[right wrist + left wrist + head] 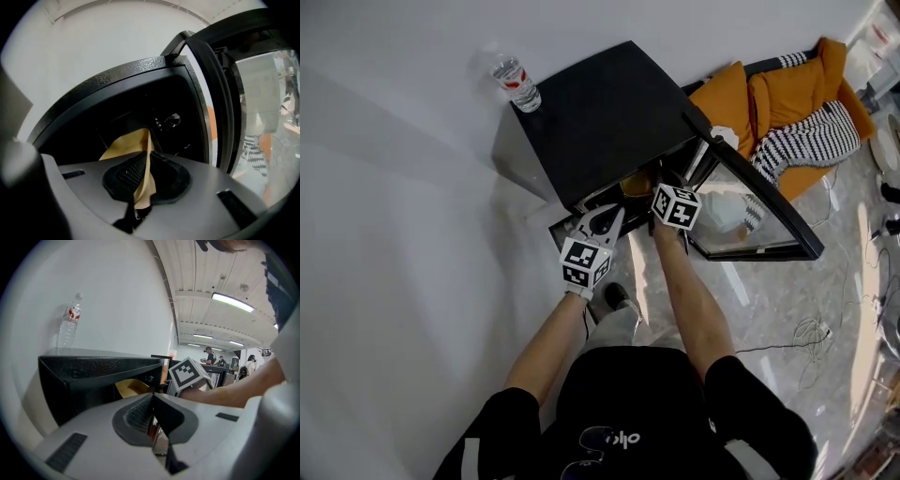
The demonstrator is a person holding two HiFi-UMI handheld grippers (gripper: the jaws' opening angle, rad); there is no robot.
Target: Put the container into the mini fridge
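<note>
Your right gripper point(148, 159) is clamped on the edge of the tan, thin-walled container point(126, 143), held just inside the opening of the black mini fridge point(600, 112). Glass fridge door point(755, 220) swung wide. Left gripper point(153, 399) close beside, jaws together, empty. Clear plastic water bottle point(517, 84) at the fridge top's far corner.

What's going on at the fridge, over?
Right hand-held gripper shut on tan thin-walled container, at black mini fridge opening. Left hand-held gripper shut, empty. Glass door open, nothing blocking.
</note>
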